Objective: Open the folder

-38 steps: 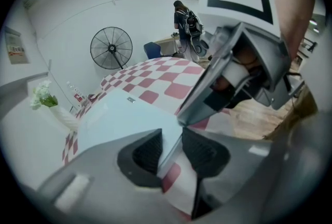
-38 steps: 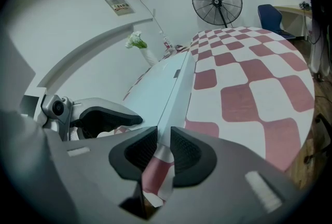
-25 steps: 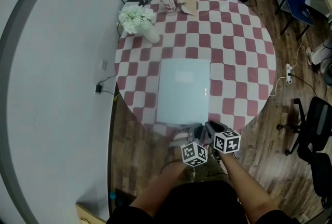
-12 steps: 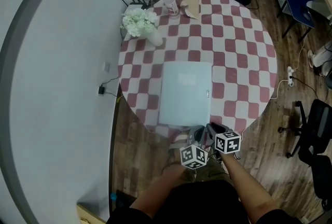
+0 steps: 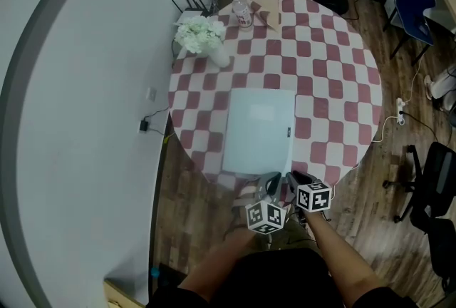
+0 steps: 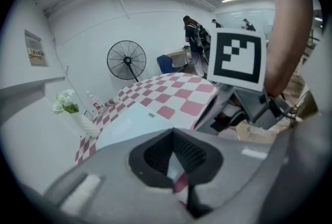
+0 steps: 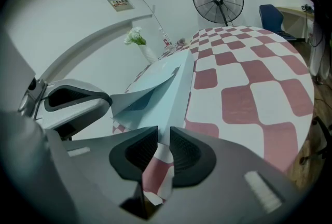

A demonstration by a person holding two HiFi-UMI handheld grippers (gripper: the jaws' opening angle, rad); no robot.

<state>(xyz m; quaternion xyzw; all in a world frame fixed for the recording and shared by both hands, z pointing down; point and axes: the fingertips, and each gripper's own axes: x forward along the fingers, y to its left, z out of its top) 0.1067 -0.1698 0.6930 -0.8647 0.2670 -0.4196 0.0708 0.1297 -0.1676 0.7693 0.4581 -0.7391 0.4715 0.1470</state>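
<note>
While left gripper (image 6: pixel 173 134) fingers pinch folder (image 7: pixel 155 88) corner (sheet barely visible), right gripper (image 7: pixel 163 136) fingers narrowly apart

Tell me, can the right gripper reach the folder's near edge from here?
Probably yes: the right gripper points straight at the near edge of the folder, jaws slightly apart, nothing in between. The left gripper, shut on the raised cover, sits off to one side.

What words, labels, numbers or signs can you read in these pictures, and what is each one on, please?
None reads clearly.
Rectangular white wall notice: print blurred.
Label on the clear plastic bottle: too small.
Small grey mark on the pale blue plastic folder: too small.
Black-and-white marker cube: pattern only, no letters.
</note>
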